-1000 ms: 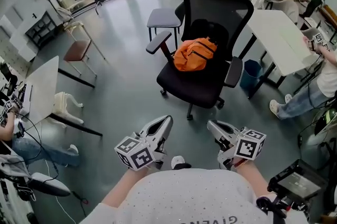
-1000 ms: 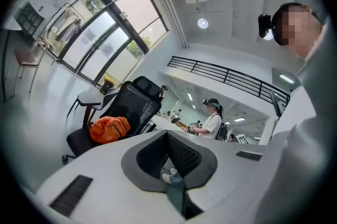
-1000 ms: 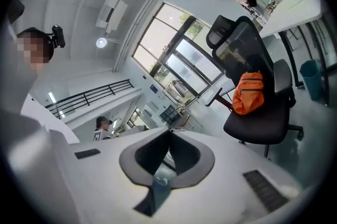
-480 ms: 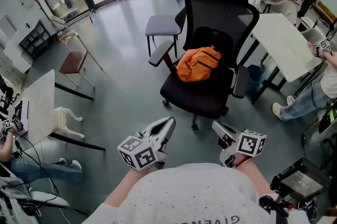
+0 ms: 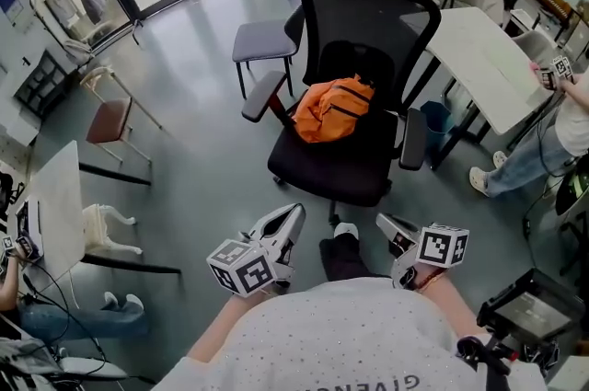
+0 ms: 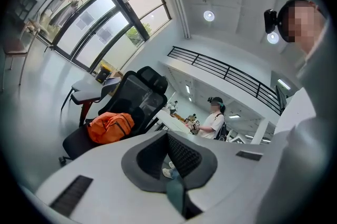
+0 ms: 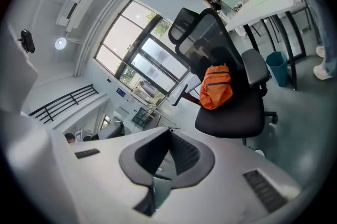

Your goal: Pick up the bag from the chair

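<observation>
An orange bag (image 5: pixel 331 109) lies on the seat of a black office chair (image 5: pixel 336 170), leaning toward the backrest. Both grippers hover low in the head view, short of the chair and apart from the bag. My left gripper (image 5: pixel 293 212) is shut with nothing in it; my right gripper (image 5: pixel 385 222) is likewise shut and empty. The left gripper view shows the bag (image 6: pixel 110 128) to the left, beyond the closed jaws (image 6: pixel 168 134). In the right gripper view the bag (image 7: pixel 217 86) sits above and right of the closed jaws (image 7: pixel 169 130).
A white table (image 5: pixel 483 67) stands right of the chair, with a blue bin (image 5: pixel 437 118) under it and a seated person (image 5: pixel 552 132) beyond. A grey stool (image 5: pixel 262 40) is behind the chair's left arm, a brown chair (image 5: pixel 106 118) farther left. My shoe (image 5: pixel 342 235) is between the grippers.
The chair and bag have come nearer and shifted slightly left in the head view. My foot has stepped forward between the grippers. Both grippers stay shut.
</observation>
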A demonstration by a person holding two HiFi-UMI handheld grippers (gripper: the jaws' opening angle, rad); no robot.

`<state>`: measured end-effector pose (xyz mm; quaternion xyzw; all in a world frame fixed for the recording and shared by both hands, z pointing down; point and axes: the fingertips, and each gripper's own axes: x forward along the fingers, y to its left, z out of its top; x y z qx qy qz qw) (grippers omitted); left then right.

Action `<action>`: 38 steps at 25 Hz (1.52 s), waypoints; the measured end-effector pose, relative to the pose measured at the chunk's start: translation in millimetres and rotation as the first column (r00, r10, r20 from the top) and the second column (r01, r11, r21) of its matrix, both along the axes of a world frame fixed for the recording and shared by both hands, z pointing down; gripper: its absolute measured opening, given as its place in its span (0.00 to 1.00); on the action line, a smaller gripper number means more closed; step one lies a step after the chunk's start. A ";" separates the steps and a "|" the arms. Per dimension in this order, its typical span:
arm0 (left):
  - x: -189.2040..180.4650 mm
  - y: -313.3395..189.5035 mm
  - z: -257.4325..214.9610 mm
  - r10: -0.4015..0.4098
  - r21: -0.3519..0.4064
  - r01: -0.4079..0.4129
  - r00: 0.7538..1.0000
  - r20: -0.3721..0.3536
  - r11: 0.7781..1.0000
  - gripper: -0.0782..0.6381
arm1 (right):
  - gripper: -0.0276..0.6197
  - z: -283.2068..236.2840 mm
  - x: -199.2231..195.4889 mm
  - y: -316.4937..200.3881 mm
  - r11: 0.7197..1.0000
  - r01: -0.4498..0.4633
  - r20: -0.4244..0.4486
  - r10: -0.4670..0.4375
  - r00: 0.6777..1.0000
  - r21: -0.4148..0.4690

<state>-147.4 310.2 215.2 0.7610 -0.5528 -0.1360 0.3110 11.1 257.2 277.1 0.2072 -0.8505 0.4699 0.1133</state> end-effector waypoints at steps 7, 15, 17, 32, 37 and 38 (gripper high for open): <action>-16.1 -59.5 -6.3 -0.020 0.022 0.020 1.000 -0.002 1.000 0.11 | 0.05 7.9 -34.4 -50.8 0.993 0.119 -0.021 -0.118 0.993 0.014; -36.3 -141.1 -9.2 -0.040 0.029 0.040 0.999 0.012 0.999 0.11 | 0.05 0.5 -61.8 -145.3 0.987 0.153 -0.031 -0.152 0.988 0.047; -42.6 -156.7 -10.4 -0.046 0.029 0.046 0.999 0.013 0.999 0.11 | 0.05 -6.3 -68.0 -165.5 0.987 0.148 -0.032 -0.146 0.989 0.068; -27.0 -286.2 9.1 -0.016 -0.034 0.020 0.994 0.110 0.999 0.11 | 0.05 -6.9 -68.1 -266.3 0.873 0.354 -0.293 -0.261 0.920 0.336; -20.4 -287.9 15.3 -0.001 -0.051 0.005 0.998 0.060 0.999 0.11 | 0.05 -9.7 -64.3 -270.9 0.879 0.342 -0.284 -0.252 0.925 0.333; -19.6 -287.5 16.8 0.001 -0.057 0.002 0.999 0.053 0.998 0.11 | 0.05 -10.0 -63.5 -272.5 0.881 0.334 -0.281 -0.245 0.928 0.335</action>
